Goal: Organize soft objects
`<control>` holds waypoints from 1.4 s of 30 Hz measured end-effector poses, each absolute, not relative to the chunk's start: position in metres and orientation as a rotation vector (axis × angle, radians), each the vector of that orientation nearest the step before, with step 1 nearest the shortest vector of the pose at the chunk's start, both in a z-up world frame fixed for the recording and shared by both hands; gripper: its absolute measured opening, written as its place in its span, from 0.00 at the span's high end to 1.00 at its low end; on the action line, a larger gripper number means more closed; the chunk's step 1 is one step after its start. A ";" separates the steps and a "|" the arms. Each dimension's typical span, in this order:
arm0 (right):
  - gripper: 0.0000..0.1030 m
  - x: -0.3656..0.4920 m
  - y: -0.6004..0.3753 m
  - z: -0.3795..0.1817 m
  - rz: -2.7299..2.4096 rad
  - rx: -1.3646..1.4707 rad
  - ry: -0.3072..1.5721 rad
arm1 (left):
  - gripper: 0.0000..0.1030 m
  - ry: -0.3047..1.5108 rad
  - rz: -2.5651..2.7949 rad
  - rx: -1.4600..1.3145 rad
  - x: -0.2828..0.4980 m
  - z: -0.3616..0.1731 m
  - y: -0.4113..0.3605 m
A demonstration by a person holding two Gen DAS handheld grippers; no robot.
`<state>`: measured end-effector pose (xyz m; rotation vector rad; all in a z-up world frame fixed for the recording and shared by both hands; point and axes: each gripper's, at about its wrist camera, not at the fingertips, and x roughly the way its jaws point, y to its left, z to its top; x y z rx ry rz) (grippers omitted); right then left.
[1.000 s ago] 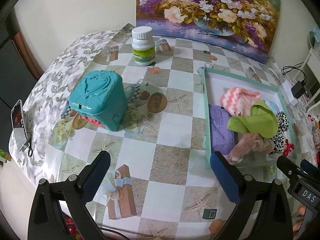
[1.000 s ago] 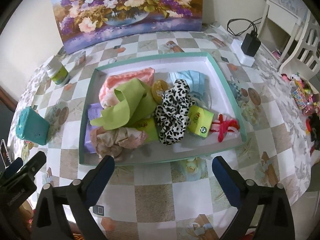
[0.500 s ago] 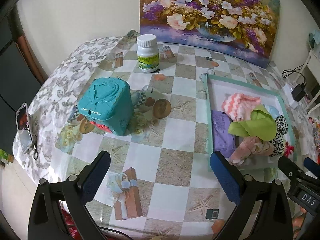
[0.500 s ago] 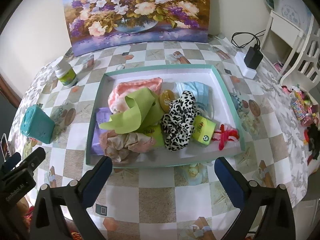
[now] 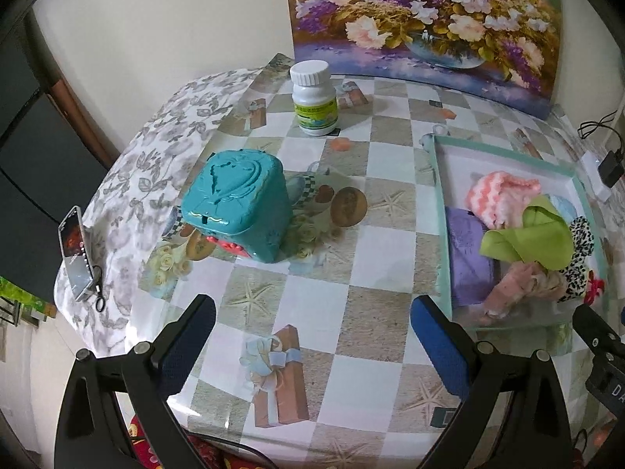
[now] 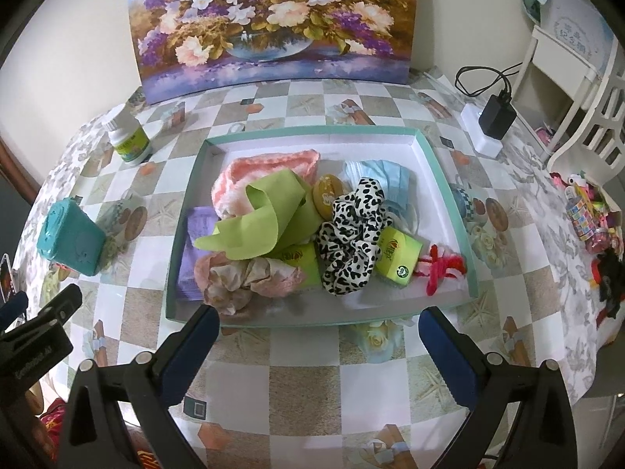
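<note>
Left gripper (image 5: 312, 324): wide open, empty.
Right gripper (image 6: 318, 328): wide open, empty.
Leopard-print fabric scrunchie (image 6: 349, 234): light, squashy; pinch its raised top fold.

Both cameras show a shifted view, while nothing on the table appears to have moved on its own. In the left wrist view, the teal box (image 5: 236, 203) and the white bottle (image 5: 314, 97) now sit farther right and lower in the frame than a second ago, and more of the wall shows above them. In the right wrist view, the tray (image 6: 449, 179) and its pile of soft things sit lower in the frame, its near rim now close to the right gripper (image 6: 314, 346), whose jaws stand just as wide.
</note>
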<state>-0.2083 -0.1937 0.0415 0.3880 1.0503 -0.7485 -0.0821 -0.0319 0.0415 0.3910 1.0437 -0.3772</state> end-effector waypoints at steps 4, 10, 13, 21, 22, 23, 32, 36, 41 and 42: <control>0.00 -0.210 -0.196 0.041 -0.753 0.392 1.054 | 0.03 1.047 -0.369 0.399 -0.082 0.042 -0.032; 0.00 -0.209 -0.197 0.041 -0.750 0.389 1.057 | 0.03 1.048 -0.372 0.401 -0.083 0.042 -0.032; 0.00 -0.208 -0.196 0.040 -0.745 0.383 1.062 | 0.03 1.049 -0.377 0.406 -0.084 0.043 -0.033; 0.00 -0.207 -0.195 0.040 -0.745 0.373 1.068 | 0.03 1.058 -0.392 0.410 -0.086 0.043 -0.036; 0.00 -0.207 -0.196 0.040 -0.746 0.373 1.070 | 0.03 1.060 -0.393 0.410 -0.086 0.043 -0.036; 0.00 -0.207 -0.196 0.039 -0.747 0.373 1.072 | 0.03 1.063 -0.394 0.409 -0.085 0.043 -0.036; 0.00 -0.207 -0.196 0.038 -0.750 0.366 1.084 | 0.03 1.105 -0.402 0.392 -0.083 0.039 -0.034; 0.00 -0.207 -0.197 0.036 -0.751 0.367 1.094 | 0.03 1.121 -0.405 0.397 -0.082 0.036 -0.035; 0.00 -0.206 -0.197 0.034 -0.750 0.368 1.104 | 0.03 1.129 -0.403 0.402 -0.082 0.035 -0.034; 0.00 -0.206 -0.197 0.034 -0.750 0.367 1.106 | 0.03 1.135 -0.403 0.401 -0.081 0.035 -0.034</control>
